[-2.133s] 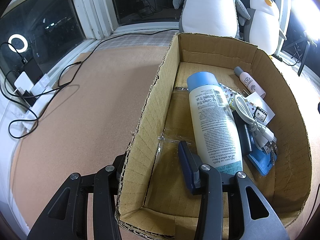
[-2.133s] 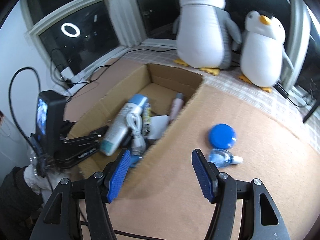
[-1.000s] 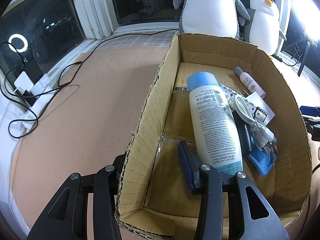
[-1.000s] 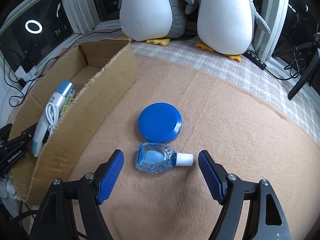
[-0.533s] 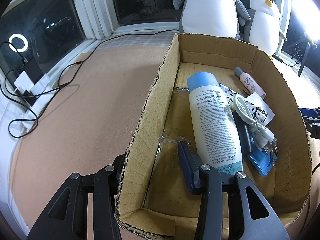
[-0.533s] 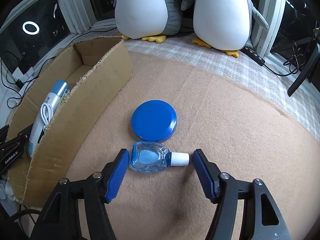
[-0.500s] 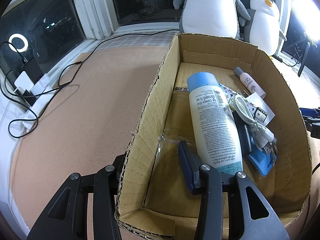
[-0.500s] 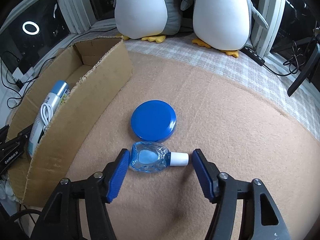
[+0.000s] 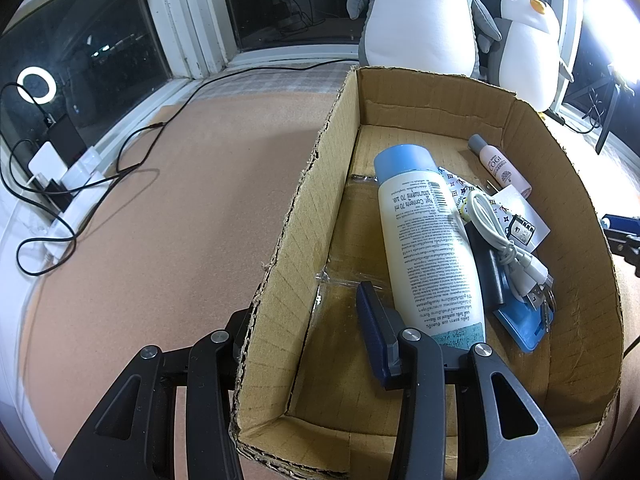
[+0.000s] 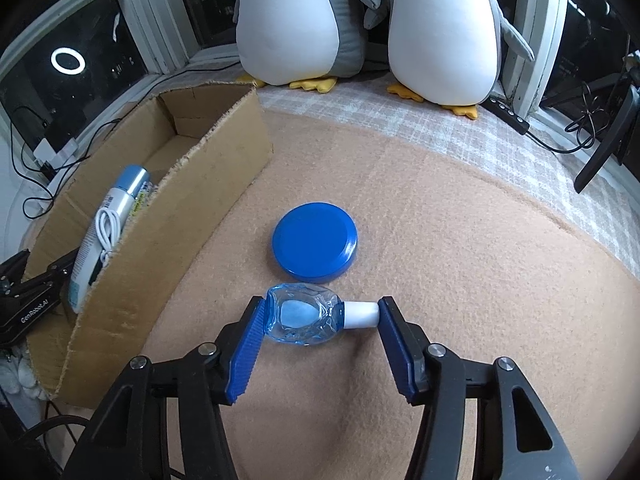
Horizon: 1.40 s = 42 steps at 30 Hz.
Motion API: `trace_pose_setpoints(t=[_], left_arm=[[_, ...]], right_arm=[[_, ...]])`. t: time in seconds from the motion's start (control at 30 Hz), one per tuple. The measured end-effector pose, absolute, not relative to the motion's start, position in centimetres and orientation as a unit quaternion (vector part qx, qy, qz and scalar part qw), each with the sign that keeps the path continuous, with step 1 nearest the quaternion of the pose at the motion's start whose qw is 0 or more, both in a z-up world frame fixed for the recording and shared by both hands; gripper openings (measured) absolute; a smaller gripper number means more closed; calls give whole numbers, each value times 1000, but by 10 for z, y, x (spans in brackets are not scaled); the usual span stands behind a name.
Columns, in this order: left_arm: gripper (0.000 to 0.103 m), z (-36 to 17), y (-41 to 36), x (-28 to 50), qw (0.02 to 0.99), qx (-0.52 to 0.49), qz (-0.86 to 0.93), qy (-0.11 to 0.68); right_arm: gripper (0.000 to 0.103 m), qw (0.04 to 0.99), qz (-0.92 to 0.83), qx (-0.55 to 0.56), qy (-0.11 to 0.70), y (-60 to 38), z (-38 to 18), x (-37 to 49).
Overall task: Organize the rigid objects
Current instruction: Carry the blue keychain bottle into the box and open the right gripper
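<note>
**Right gripper closing on the small blue bottle**

Tan felt is covering the bench [image 10: 460, 220], two plush penguins [image 10: 296, 20] sitting by the dark window. I am closing my right gripper [image 10: 320, 344] on the small blue bottle [image 10: 304, 314], lying just beside the blue lid [image 10: 315, 247]; pads are touching base and white cap. I am pinching the cardboard box [image 9: 280, 264] wall with my left gripper [image 9: 308, 344]. Inside are lying a white bottle [image 9: 428, 240] and coiled cable [image 9: 500, 236].

"COGI" on pink bottle [image 9: 501, 166], "GenRobot.AI" on left tool [image 10: 24, 312]
</note>
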<state>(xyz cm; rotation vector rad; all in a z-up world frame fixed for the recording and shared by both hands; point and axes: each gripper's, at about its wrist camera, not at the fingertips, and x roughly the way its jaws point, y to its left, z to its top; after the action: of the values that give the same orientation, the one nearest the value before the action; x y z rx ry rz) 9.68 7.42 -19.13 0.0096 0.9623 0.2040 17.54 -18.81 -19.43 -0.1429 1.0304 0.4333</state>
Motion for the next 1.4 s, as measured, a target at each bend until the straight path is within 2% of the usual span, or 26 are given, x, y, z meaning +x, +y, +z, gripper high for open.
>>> trace_pose_setpoints(t=[0.77, 1.4], left_arm=[[42, -191, 74, 97, 882, 4, 98, 462], [42, -191, 75, 97, 882, 3, 98, 462]], right_arm=[[52, 862, 280, -77, 415, -136, -114, 142], [52, 847, 326, -84, 411, -79, -113, 145]])
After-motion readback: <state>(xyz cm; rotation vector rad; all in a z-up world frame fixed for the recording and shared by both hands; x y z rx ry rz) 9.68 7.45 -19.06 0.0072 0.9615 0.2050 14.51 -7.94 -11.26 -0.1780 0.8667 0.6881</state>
